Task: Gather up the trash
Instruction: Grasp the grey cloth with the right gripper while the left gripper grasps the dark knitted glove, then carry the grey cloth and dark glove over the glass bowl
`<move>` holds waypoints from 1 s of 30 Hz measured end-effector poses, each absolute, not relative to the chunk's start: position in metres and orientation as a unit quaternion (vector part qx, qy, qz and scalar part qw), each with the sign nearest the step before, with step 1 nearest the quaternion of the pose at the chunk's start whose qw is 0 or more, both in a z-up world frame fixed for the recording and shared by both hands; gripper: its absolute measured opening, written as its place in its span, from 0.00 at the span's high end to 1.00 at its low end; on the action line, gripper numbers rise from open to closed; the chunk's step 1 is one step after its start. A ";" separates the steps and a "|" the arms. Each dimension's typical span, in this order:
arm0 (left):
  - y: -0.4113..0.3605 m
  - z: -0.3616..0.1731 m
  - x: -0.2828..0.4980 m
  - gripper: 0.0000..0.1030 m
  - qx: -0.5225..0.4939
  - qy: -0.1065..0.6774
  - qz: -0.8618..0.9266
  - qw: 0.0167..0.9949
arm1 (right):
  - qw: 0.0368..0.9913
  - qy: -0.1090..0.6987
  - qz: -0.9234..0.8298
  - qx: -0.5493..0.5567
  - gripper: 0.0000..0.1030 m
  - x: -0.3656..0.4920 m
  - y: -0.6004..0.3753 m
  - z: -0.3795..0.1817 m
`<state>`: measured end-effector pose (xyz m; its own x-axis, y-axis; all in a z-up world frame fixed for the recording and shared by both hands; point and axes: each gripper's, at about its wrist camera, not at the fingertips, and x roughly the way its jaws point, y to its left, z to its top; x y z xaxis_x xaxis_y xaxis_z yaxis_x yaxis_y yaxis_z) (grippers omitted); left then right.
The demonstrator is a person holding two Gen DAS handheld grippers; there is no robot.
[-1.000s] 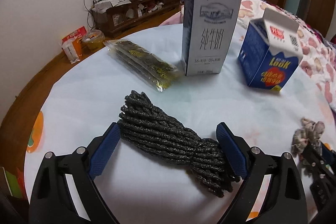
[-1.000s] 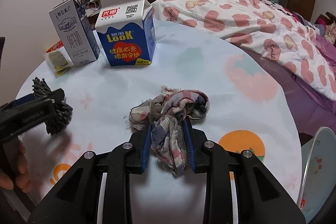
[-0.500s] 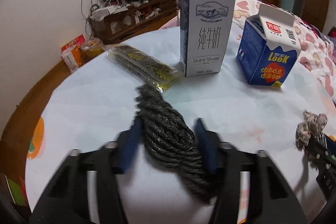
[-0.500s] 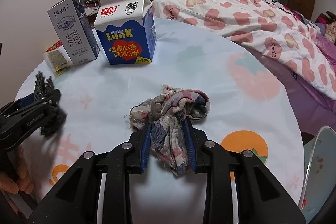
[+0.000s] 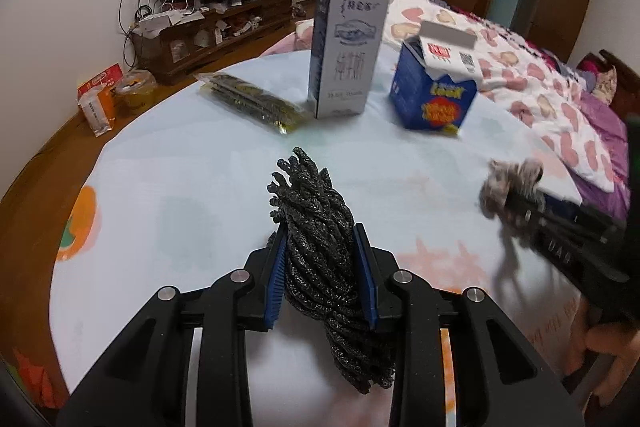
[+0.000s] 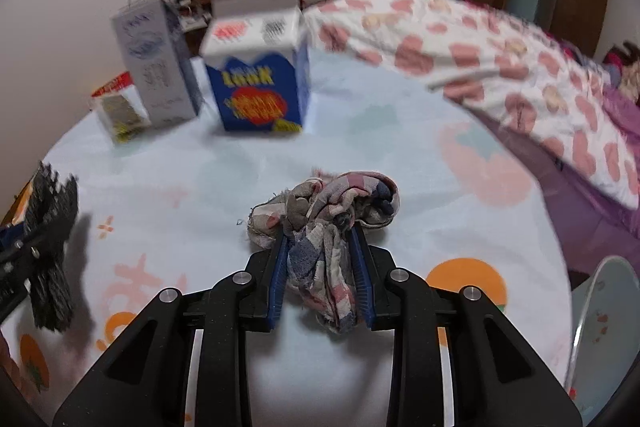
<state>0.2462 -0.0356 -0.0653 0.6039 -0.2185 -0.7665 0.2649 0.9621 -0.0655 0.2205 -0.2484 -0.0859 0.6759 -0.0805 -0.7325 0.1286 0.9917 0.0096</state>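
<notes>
At the lower centre of the left wrist view, the left gripper (image 5: 322, 273) is closed tight on the dark rope bundle (image 5: 320, 227), above the round table (image 5: 180, 167). At the lower centre of the right wrist view, the right gripper (image 6: 320, 277) clamps the plaid rag (image 6: 324, 223). Two milk cartons stand in the upper part of both frames: the grey carton (image 5: 346, 51) and the blue carton (image 5: 436, 87).

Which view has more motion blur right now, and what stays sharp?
Right wrist view: cartons and bedding smeared, only the right gripper and its checked rag crisp. Left wrist view: mostly sharp, the left gripper and dark rope bundle clear; blue carton and the other gripper blurred.
</notes>
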 end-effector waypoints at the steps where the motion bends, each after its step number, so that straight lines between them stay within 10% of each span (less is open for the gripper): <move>1: -0.037 -0.065 0.241 0.70 0.036 0.422 -0.131 0.896 | 0.917 0.394 -0.054 0.029 0.71 0.215 -0.246 -0.083; 30: -0.101 -0.042 0.131 0.69 0.071 0.400 -0.182 0.896 | 0.945 0.320 -0.067 0.020 0.71 0.060 -0.262 -0.032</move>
<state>0.1313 -0.1015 -0.0422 0.6142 -0.2696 -0.7417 0.3834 0.9234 -0.0182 0.0602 -0.2622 -0.0324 0.7859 -0.1142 -0.6077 0.1392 0.9902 -0.0061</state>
